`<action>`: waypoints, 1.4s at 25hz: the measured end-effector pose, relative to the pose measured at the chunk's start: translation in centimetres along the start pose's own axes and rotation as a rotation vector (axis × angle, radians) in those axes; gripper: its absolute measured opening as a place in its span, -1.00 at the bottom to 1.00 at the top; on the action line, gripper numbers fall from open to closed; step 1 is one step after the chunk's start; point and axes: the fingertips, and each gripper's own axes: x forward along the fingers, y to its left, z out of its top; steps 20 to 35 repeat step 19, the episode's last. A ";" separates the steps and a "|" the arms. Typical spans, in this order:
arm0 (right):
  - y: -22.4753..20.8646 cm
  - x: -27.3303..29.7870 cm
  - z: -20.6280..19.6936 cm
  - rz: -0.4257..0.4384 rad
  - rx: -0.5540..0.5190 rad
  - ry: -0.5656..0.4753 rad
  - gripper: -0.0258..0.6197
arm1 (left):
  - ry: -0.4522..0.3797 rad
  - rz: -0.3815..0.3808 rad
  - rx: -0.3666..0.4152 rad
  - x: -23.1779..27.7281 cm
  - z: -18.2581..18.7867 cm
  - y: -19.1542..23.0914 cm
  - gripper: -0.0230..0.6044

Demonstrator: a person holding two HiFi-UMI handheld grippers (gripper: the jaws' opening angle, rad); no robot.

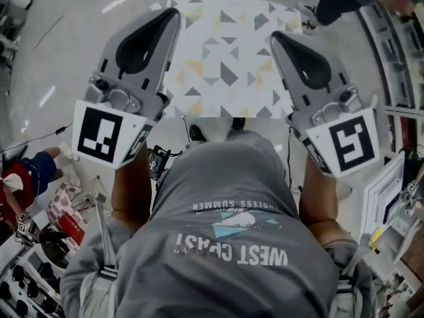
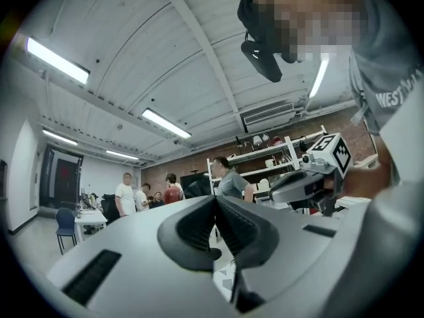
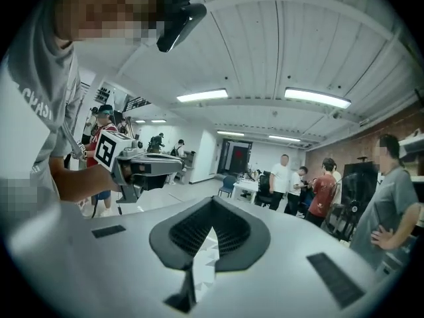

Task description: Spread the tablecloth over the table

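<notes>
Tablecloth of white fabric printed with grey and yellow triangles (image 1: pixel 225 58) stretches between both grippers, beyond the person's grey T-shirt (image 1: pixel 218 191). The left gripper (image 1: pixel 173 12) has its 2 jaws pressed together on cloth near the left edge. The right gripper (image 1: pixel 275 37) pinches cloth near the right edge, jaws likewise closed. Whether a table lies beneath cannot be told.
</notes>
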 end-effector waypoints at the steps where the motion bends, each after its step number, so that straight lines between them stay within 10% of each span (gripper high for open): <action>1: 0.3 -0.2 0.5 -0.005 -0.002 -0.004 -0.90 | -0.002 0.005 0.005 -0.6 0.4 0.1 -0.93; 35: 2.5 -0.5 3.2 -0.088 -0.025 -0.028 -0.90 | 0.003 0.017 0.024 -5.1 0.2 1.7 -0.93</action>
